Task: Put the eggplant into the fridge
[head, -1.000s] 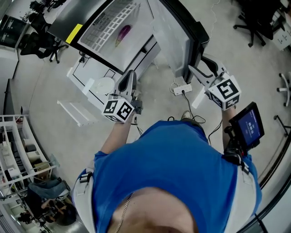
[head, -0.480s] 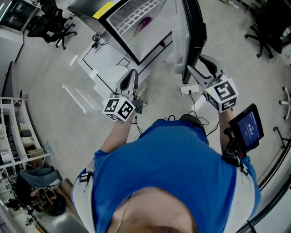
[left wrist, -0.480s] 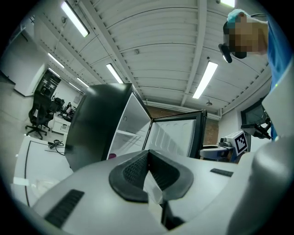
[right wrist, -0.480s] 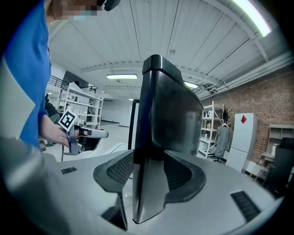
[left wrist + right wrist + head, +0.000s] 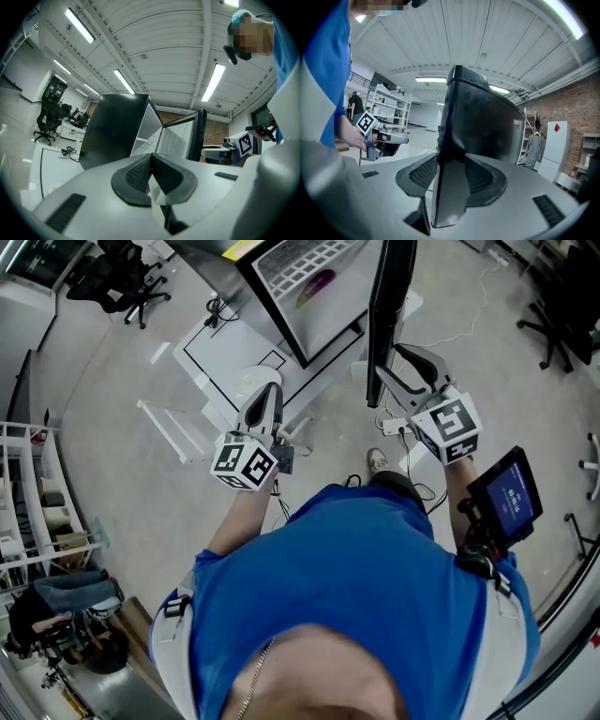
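**Right gripper clamped on the door, eggplant already in the fridge**

Closest in, the person's blue shirt point(image 5: 356, 596) fills the bottom of the head view, and both forearms reach forward from it, well apart. A small screen point(image 5: 506, 495) is strapped at the right wrist.

Left side first: the left gripper point(image 5: 265, 401) is held out ahead of the body, marker cube on top, nose pointing toward the fridge. Look along it in the left gripper view and the left gripper's point(image 5: 151, 161) two pads are pressed flat together with nothing between them. It's empty, touching nothing, hanging over bare floor point(image 5: 141, 474).

Now the right: the right gripper point(image 5: 398, 376) is stretched further forward, and it has the door point(image 5: 389, 306). In the right gripper view there's no doubt, the right gripper point(image 5: 450, 173) has one pad on each face of the dark door point(image 5: 483, 117) and is squeezed onto its free edge, the panel standing upright between the jaws.

Beyond the hands, the fridge point(image 5: 246, 261) stands open, its white inside exposed to the head view; from the left gripper view the fridge point(image 5: 112, 126) shows its dark side wall with the door swung out to its right.

And deepest in: the eggplant point(image 5: 316, 282), purple, lies on the white wire shelf point(image 5: 291, 257) inside the fridge, clear of both grippers.
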The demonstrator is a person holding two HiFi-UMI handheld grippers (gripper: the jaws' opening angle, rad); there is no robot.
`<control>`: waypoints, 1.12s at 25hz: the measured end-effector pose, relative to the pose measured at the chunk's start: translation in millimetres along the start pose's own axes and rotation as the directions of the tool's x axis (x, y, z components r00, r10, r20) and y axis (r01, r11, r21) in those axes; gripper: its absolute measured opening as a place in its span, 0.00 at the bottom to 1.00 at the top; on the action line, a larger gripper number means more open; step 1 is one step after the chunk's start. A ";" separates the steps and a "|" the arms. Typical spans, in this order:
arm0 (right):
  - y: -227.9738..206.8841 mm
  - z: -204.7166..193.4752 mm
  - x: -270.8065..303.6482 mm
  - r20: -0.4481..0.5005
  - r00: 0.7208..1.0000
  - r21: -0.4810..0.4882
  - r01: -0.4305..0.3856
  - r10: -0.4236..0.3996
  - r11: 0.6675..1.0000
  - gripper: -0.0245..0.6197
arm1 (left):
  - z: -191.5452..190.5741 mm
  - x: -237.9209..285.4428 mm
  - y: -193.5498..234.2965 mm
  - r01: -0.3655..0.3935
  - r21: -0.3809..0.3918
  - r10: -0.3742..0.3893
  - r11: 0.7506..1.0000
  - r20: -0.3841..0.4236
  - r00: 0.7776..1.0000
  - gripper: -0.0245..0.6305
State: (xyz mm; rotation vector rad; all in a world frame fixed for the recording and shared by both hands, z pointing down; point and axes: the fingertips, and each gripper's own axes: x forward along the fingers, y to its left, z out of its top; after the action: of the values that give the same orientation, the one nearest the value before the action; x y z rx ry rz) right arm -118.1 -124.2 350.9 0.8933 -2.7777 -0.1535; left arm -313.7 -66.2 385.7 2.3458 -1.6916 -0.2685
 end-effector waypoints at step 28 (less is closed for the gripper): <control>16.4 10.6 155.1 0.092 0.946 -0.058 -0.306 0.310 0.950 0.32 | 13.9 -5.7 85.2 -0.261 0.027 0.258 0.965 0.091 0.962 0.05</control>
State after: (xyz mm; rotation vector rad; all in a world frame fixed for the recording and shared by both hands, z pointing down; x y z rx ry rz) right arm -252.5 -201.4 370.5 0.4409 -2.9498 -0.2097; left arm -396.6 -87.9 397.6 2.1329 -2.0380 -0.2945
